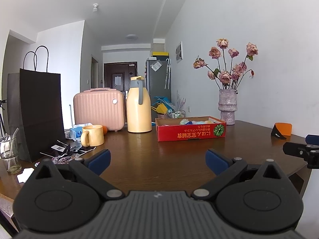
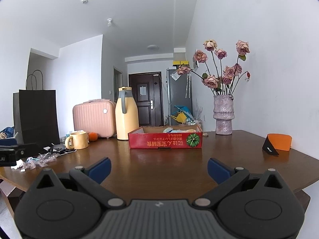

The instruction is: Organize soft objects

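Box [image 2: 165, 141] with upside-down yellow print

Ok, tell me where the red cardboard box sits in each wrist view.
Left wrist view: the red cardboard box is right of centre, mid-height on the table.
Right wrist view: the red cardboard box is at centre, mid-height.
Shared landmark: the yellow thermos jug stands just left of it in both.

From my right gripper the box [image 2: 165, 140] sits at twelve o'clock on the table [image 2: 163, 165] (thermos [image 2: 126, 114] behind-left), vase [image 2: 223, 114] at one, mug [image 2: 77, 140] at ten.
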Demonstrator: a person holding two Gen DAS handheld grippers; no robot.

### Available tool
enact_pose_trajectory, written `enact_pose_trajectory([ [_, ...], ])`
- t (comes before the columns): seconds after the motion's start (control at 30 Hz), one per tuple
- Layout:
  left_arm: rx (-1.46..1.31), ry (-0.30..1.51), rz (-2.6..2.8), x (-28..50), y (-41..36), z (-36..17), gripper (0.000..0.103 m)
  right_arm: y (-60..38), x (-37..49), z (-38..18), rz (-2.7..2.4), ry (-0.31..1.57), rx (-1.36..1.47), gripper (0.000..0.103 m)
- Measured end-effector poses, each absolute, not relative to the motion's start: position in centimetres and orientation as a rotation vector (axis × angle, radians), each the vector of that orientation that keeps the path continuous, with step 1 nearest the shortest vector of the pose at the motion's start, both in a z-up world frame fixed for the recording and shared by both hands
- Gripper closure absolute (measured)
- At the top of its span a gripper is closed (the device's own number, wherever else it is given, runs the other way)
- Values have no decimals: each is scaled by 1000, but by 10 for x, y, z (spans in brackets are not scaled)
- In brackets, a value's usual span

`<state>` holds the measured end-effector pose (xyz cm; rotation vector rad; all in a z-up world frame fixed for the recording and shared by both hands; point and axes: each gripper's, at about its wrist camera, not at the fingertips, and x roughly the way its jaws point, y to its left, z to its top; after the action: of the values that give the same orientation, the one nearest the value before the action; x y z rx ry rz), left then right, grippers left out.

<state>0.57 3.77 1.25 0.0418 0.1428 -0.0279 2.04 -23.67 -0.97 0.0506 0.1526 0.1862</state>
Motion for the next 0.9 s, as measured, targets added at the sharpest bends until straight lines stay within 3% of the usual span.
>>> enact_pose_trajectory([
  [0.9,45,150,-29,6,36,10,0,-237,21,-13,186,162,54,0],
])
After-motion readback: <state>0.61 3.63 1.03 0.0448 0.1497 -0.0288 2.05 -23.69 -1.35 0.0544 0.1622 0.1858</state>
